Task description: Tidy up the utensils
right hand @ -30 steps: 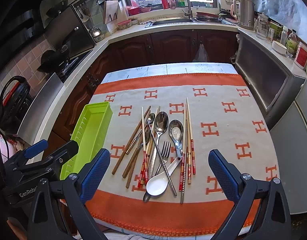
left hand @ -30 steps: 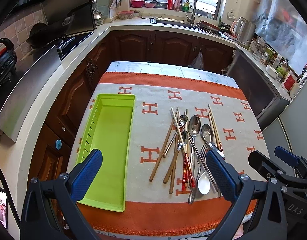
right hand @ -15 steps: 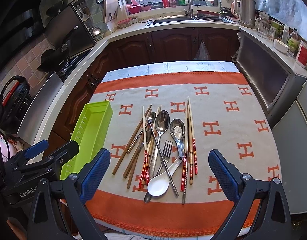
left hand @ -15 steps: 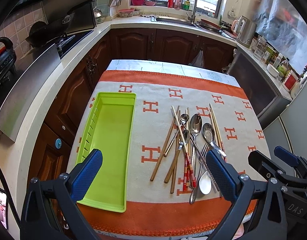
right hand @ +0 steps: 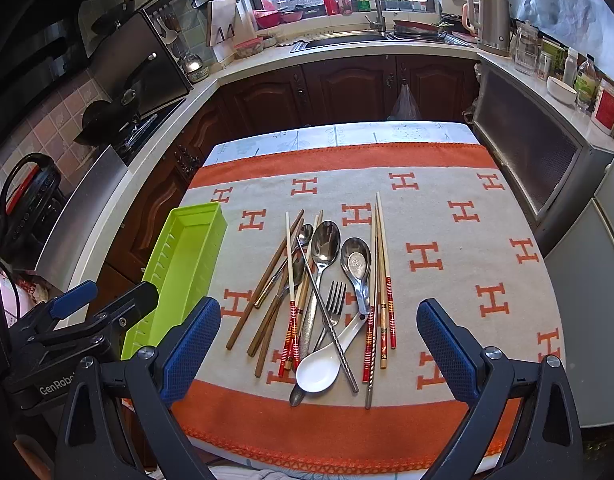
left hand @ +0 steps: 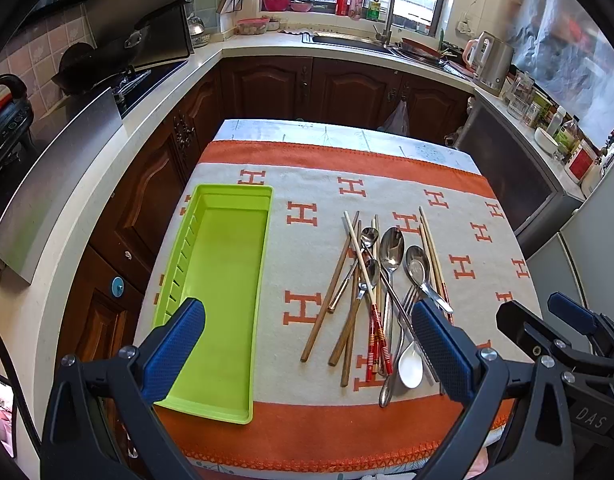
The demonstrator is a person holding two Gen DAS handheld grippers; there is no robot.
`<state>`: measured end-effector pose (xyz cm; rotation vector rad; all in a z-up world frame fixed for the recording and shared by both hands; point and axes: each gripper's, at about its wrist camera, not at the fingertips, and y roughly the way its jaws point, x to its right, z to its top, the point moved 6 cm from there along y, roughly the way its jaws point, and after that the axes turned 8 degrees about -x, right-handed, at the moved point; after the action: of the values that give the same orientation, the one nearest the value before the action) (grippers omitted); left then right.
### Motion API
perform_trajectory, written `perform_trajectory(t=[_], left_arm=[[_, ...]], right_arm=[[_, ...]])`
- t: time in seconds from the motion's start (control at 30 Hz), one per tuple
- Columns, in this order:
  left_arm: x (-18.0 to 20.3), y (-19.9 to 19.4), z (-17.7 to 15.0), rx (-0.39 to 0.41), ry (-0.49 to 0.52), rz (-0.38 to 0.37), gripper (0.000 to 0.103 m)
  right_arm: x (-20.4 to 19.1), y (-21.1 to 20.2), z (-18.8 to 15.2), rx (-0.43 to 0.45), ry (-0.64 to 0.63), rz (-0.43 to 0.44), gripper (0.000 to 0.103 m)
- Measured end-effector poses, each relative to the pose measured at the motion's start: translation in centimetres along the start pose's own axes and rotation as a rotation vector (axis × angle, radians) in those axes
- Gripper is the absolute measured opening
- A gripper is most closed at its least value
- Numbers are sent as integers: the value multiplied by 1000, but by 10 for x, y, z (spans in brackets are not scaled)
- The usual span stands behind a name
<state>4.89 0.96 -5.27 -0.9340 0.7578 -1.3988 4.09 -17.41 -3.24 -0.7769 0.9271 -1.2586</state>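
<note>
A lime green tray [left hand: 223,292] [right hand: 183,268] lies empty on the left of the cloth-covered table. To its right is a loose pile of utensils: metal spoons [left hand: 392,248] [right hand: 325,242], a white ceramic spoon [left hand: 411,366] [right hand: 319,370], a fork [right hand: 336,300], and several wooden and red-banded chopsticks [left hand: 335,284] [right hand: 381,276]. My left gripper [left hand: 307,352] hovers open over the table's near edge, between tray and pile. My right gripper [right hand: 319,352] is open too, low over the near end of the pile. Neither holds anything.
The orange and beige cloth [right hand: 447,216] covers the table, bare on its right half. Dark wood cabinets [left hand: 307,88] and a counter with a sink [right hand: 347,40] ring the table. A stove with a wok [left hand: 95,68] is on the left, a kettle [right hand: 491,20] at the back right.
Both grippers have dipped slightly forward toward the table, so tray and utensils sit a little lower in view. Nothing on the table has moved.
</note>
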Motion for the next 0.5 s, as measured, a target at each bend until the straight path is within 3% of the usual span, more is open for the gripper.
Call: perform_trajectory(t=[0.5], left_arm=[[-4, 1, -2, -5, 0, -2, 102]], right_arm=[[1, -2, -1, 0, 1, 1, 100]])
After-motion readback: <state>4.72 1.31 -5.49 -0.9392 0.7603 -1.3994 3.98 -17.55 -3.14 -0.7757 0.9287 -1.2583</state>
